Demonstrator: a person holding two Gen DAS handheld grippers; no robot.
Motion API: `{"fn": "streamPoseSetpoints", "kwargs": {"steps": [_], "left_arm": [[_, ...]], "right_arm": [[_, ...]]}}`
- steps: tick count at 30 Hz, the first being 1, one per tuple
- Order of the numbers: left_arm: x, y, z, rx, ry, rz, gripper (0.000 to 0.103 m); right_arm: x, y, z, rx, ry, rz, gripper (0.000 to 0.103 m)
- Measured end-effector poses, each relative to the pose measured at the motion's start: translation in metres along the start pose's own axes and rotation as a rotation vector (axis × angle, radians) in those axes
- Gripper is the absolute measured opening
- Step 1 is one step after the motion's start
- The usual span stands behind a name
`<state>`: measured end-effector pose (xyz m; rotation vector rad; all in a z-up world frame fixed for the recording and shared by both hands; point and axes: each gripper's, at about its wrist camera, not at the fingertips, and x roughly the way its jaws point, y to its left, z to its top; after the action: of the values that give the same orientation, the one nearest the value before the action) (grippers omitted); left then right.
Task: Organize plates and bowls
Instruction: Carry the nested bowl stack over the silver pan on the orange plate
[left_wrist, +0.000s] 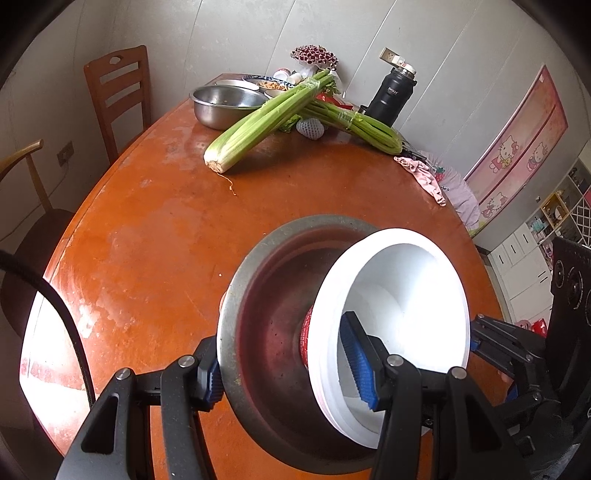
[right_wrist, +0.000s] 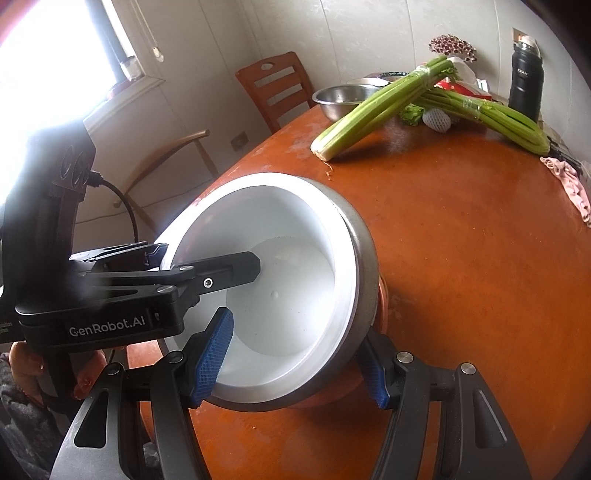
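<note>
Two grippers share one load: a white bowl (right_wrist: 280, 273) nested inside a steel bowl (left_wrist: 266, 332), the stack tipped on its side just above the near edge of the orange surface (left_wrist: 147, 229). From the left wrist view the left gripper (left_wrist: 291, 365) has its jaws clamped across the near rims, one blue pad outside the steel wall and the other inside the white bowl. The right gripper (right_wrist: 295, 365) does the same from the opposite side, jaws closed on both rims with one pad inside the white bowl and one under the steel.

The danger, as I judge it, lies in that tilt. The white bowl sits loosely in the steel one with a gap showing between them, so if either hand loosens or the two drift apart, the inner bowl could slide out and drop. Uneven pull could also twist the stack off the pads.

Ahead, the celery (left_wrist: 269, 114) lies across the middle, leaning on a second steel bowl (left_wrist: 225, 105) near the far edge, with a black flask (left_wrist: 391, 96) beside it. Any path to those far dishes risks knocking the stalks.
</note>
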<state>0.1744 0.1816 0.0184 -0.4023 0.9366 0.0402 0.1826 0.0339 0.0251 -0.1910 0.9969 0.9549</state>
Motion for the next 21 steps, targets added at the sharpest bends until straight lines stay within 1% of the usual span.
{"fn": "streamPoseSetpoints", "kwargs": {"steps": [5, 13, 21], "left_arm": [[0.010, 0.000, -0.002, 0.005, 0.018, 0.012, 0.055], [0.016, -0.001, -0.003, 0.010, 0.027, 0.025, 0.055], [0.020, -0.003, -0.004, 0.021, 0.030, 0.040, 0.055]], "right_arm": [[0.005, -0.006, -0.002, 0.014, 0.011, 0.006, 0.066], [0.014, -0.013, -0.003, 0.031, 0.032, 0.004, 0.066], [0.021, -0.012, -0.003, 0.025, 0.048, -0.018, 0.066]]}}
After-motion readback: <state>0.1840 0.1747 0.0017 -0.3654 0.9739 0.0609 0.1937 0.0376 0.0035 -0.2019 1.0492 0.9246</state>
